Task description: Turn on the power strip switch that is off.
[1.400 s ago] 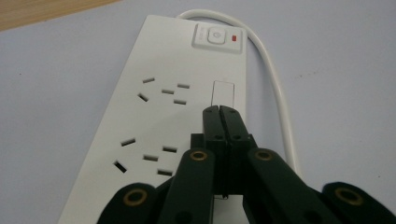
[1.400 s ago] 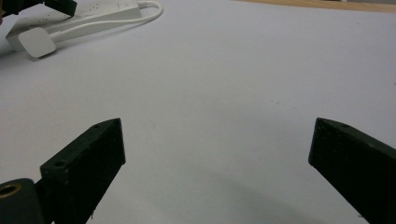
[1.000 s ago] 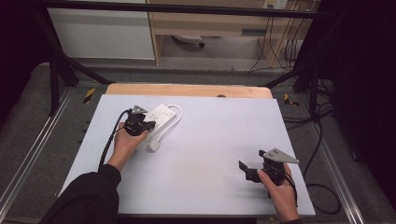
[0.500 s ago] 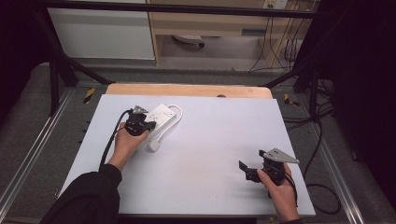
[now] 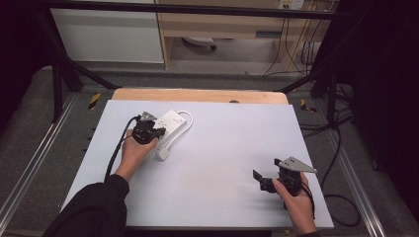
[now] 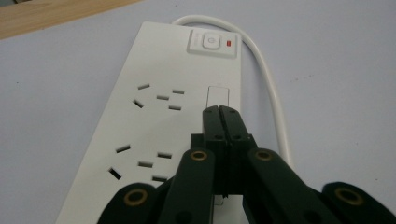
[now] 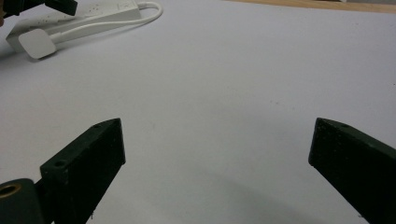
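Our left gripper, jaws pressed together and empty, stays over the white plastic power strip; the right gripper stays wide open, so nothing advances.

Power strip: smooth white plastic, slight sheen, directly under and ahead of the left gripper jaw tips. Its switch beyond the tips is the same white plastic, with a small glossy red insert. Cord, off to one side of the jaws, looks like smooth white rubbery sheathing.

Left gripper jaws: matt black plastic, pressed together, with brass-coloured metal rivets at the linkage.

Right gripper jaws: matt black, faintly grainy, spread wide.

Table surface between them: pale, matt, smooth, faint specks. Far edge: bare light wood, matt.

Plug: white plastic, matt.
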{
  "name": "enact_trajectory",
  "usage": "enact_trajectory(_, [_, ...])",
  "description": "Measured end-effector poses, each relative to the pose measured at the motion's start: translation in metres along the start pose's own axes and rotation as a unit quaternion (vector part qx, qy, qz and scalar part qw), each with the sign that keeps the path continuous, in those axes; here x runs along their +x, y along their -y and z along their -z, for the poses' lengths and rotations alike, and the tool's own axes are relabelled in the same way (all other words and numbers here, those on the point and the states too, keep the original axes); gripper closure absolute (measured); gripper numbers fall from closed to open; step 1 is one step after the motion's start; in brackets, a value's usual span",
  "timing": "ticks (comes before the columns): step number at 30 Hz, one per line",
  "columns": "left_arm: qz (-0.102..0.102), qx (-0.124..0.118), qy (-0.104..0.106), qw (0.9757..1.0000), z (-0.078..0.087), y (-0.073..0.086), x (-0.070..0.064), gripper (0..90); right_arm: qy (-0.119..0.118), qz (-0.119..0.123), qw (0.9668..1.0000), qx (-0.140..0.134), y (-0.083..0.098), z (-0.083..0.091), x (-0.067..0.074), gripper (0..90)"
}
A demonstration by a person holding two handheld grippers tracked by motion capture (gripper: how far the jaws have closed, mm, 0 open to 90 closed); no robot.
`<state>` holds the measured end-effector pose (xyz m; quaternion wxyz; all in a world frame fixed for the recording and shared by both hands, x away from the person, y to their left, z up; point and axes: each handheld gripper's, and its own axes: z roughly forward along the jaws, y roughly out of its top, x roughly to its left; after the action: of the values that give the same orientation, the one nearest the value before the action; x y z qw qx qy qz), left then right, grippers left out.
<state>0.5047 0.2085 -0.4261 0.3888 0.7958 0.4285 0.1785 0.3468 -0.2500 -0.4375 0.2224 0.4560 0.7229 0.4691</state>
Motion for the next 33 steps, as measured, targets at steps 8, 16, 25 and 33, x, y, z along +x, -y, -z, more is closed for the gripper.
enact_trajectory(8, [0.004,-0.015,0.000,0.9999,0.006,-0.003,-0.001,84.5,0.000,0.001,1.0000,0.000,0.000,-0.001,0.000,4.1])
enact_trajectory(16, [0.006,-0.025,0.000,0.9997,0.009,-0.004,-0.001,71.4,0.001,0.001,1.0000,-0.001,0.000,-0.001,0.000,4.1])
enact_trajectory(25, [0.028,-0.042,-0.003,0.9987,0.012,-0.006,0.001,51.9,0.001,0.001,1.0000,-0.001,0.000,-0.001,0.000,4.1])
enact_trajectory(33, [0.033,-0.061,0.011,0.9975,0.014,-0.008,-0.001,26.9,0.000,0.002,1.0000,-0.001,0.000,-0.001,0.000,4.1])
